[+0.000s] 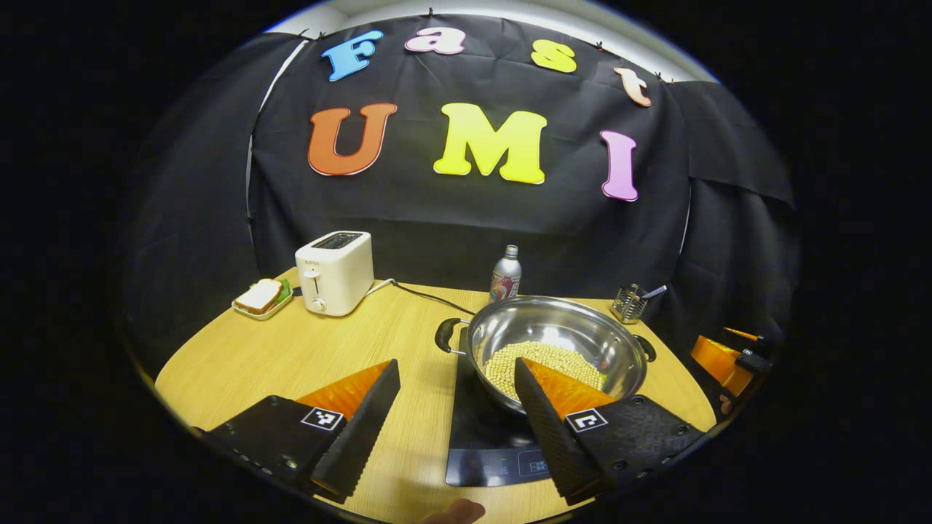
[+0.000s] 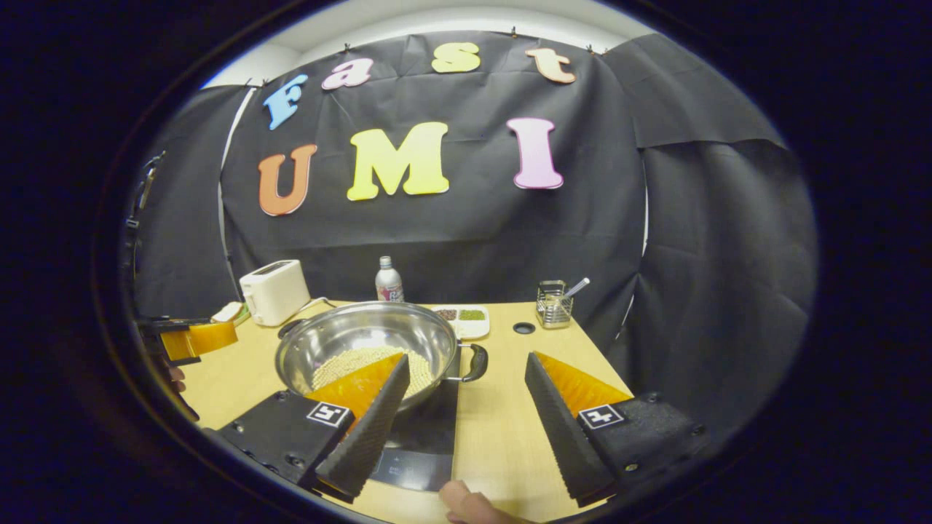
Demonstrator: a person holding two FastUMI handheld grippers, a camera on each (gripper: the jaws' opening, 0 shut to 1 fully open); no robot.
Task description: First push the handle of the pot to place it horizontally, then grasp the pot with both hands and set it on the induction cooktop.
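A steel pot (image 1: 553, 327) holding pale beans sits on the black induction cooktop (image 1: 480, 426) near the table's front edge. Its two black side handles point left (image 1: 447, 335) and right (image 1: 646, 348). My left gripper (image 1: 457, 364) is open in front of the left handle, and its right finger overlaps the pot's near rim. In the right gripper view the pot (image 2: 364, 335) rests on the cooktop (image 2: 429, 429). My right gripper (image 2: 467, 358) is open, and the pot's right handle (image 2: 475, 362) shows in the gap between its fingertips. Nothing is held.
On the wooden table (image 1: 277, 356) stand a white toaster (image 1: 335, 273), a sandwich on a plate (image 1: 261, 298), a bottle (image 1: 506, 275) and a wire utensil holder (image 1: 630, 302). A white tray (image 2: 466, 318) of beans lies behind the pot. A fingertip (image 2: 473, 506) shows at the bottom edge.
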